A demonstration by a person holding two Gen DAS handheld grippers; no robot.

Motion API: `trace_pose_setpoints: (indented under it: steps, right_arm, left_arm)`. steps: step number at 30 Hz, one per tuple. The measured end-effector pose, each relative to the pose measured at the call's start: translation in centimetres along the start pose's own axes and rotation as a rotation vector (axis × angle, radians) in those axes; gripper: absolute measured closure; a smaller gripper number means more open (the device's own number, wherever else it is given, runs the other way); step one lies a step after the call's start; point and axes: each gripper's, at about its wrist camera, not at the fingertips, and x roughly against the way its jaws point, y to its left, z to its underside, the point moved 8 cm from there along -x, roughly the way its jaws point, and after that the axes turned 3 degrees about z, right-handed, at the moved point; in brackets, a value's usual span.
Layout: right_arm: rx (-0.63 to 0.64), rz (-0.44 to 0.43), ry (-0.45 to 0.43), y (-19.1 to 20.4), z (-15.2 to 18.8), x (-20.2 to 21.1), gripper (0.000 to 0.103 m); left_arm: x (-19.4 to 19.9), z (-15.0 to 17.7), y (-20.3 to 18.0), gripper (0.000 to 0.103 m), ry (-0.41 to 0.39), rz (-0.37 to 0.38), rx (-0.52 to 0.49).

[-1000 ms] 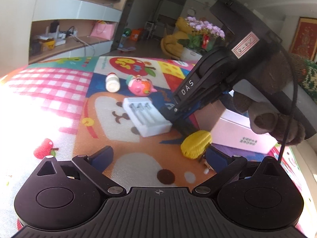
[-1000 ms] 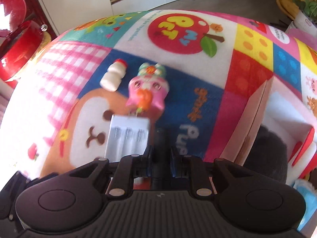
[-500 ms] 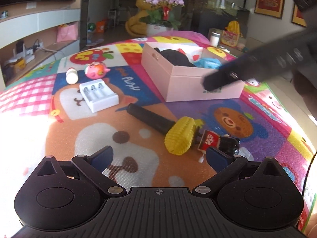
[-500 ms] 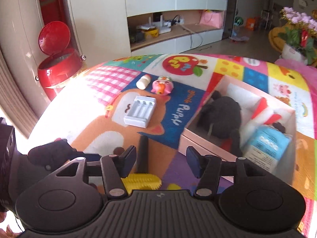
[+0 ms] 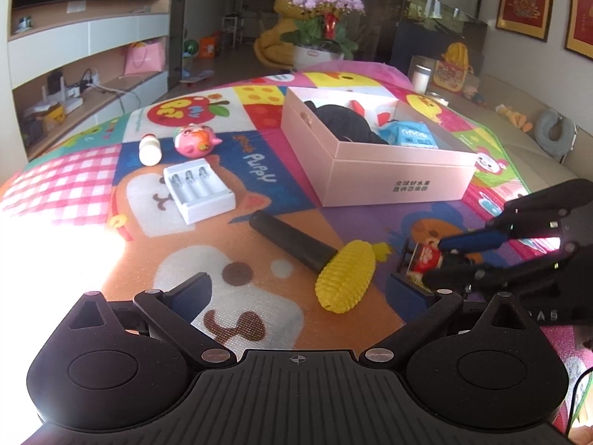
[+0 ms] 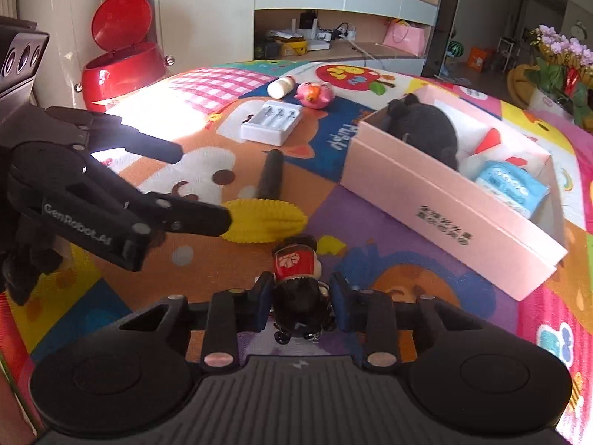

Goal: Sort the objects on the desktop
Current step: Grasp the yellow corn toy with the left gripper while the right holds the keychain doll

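inside the pink cardboard box (image 6: 463, 204) lie three things, five wait outside on the mat; the right gripper (image 6: 300, 298), jaws just closing, brackets the small red-and-black doll (image 6: 296, 278), the left gripper (image 5: 296, 289) is spread, empty.

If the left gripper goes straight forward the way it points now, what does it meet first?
Probably the yellow corn-shaped toy with its black handle, lying on the mat just ahead of the open left gripper. Depth is unclear; it may meet the mat first.

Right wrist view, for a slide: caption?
Right gripper fingers closing around a small doll beside the pink box.

Left gripper (image 5: 296, 289) wide; right gripper (image 6: 301, 302) (fingers closing) narrow.
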Motion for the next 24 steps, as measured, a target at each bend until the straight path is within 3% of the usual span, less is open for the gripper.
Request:
trace_pose_setpoints:
  steps: [4,6,12,14,15,24]
  right_arm:
    - [-0.043,0.163,-0.050,-4.2,0.1,0.7,0.070]
    - [-0.088,0.205,-0.072,-5.8,0.1,1.1,0.067]
    - [-0.254,0.189,-0.109,-7.5,1.7,2.2,0.054]
    - [-0.293,0.178,-0.111,-7.4,2.6,2.5,0.048]
    - [-0.306,0.176,-0.108,-7.2,3.1,2.7,0.046]
    - [-0.303,0.149,-0.064,-4.8,4.8,1.8,0.033]
  left_arm:
    - [-1.5,0.0,-2.1,0.001,0.018,0.031,-0.026]
    - [-1.9,0.0,-3.2,0.001,0.022,0.048,-0.048]
    - [-2.6,0.6,-4.4,0.004,0.038,-0.011,-0.142]
    - [-2.9,0.8,-3.9,0.017,0.055,-0.042,-0.150]
    - [-3.0,0.8,-3.4,0.018,0.062,-0.056,-0.147]
    - [-1.3,-0.3,1.6,0.008,0.008,-0.221,-0.128]
